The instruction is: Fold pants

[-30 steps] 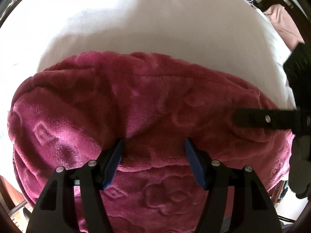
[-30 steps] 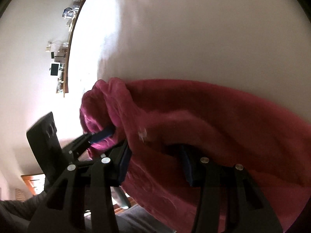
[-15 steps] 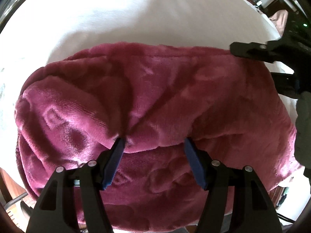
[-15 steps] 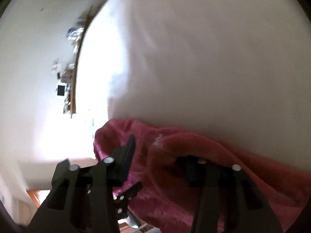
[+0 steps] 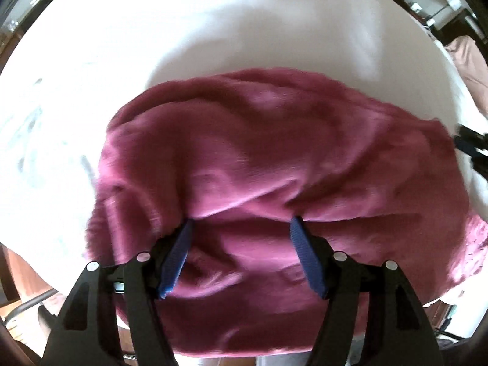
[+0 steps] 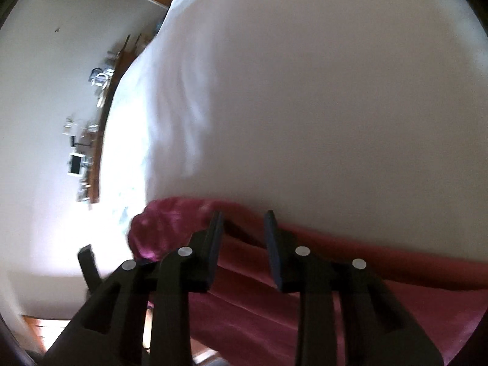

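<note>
Black tongs (image 5: 241, 228), blue pads (image 5: 174, 259), silver screws (image 5: 143, 256).

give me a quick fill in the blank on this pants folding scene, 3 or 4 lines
1. The pants are ____ in colour.
2. They lie on a ____ sheet.
3. In the left wrist view, the left gripper has its jaws spread over the ____.
4. The inner faces of those jaws carry ____ pads.

Missing words: red; white; pants; blue
</note>
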A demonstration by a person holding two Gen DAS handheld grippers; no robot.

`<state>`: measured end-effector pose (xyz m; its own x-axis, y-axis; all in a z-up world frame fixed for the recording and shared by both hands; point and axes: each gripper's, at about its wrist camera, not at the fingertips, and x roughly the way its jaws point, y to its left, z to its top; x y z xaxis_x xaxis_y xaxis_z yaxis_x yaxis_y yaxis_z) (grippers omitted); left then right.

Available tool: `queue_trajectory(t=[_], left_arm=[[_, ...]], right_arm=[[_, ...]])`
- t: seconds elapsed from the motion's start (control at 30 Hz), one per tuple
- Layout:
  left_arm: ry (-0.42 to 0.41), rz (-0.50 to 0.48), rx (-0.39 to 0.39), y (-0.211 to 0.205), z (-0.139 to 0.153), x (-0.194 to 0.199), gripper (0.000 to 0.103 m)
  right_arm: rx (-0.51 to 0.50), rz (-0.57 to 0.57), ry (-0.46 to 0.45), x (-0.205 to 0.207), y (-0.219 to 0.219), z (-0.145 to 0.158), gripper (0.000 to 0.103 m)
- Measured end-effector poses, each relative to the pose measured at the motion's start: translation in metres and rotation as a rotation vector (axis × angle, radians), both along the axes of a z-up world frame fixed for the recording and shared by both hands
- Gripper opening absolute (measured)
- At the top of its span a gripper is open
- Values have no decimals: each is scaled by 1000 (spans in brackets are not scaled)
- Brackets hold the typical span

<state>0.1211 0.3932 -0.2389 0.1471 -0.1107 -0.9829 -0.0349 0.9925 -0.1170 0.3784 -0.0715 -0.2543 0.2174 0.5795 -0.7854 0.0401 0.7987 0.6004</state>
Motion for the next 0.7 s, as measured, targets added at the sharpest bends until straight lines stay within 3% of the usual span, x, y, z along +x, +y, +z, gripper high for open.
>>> queue_trajectory(t=[0.1, 0.2, 0.27, 0.37, 0.43, 0.53, 0.6, 0.7], left_arm=[[-6, -3, -2, 9, -4, -3, 59], [-24, -39, 57, 6, -9, -3, 51], [-18, -35, 50, 13, -13, -4, 50], [-13, -54, 65, 3, -14, -7, 50], [-11, -68, 80, -8, -16, 1, 50], [1, -68, 104, -10, -14, 20, 51], [3, -77, 141, -18, -9, 17, 53], [-24, -93, 174, -42, 7, 14, 59]], right_arm=[[-48, 39, 10, -24, -5, 6, 29], [-130, 108, 55, -57, 0, -5, 29], [-187, 108, 83, -73, -1, -17, 29], [-250, -1, 118, -82, -28, -38, 29], [-223, -93, 137, -77, -51, -48, 21], [-199, -122, 148, -65, -61, -49, 21], [-218, -84, 108, -71, -63, -38, 26], [-257, -63, 56, -85, -71, -20, 40]])
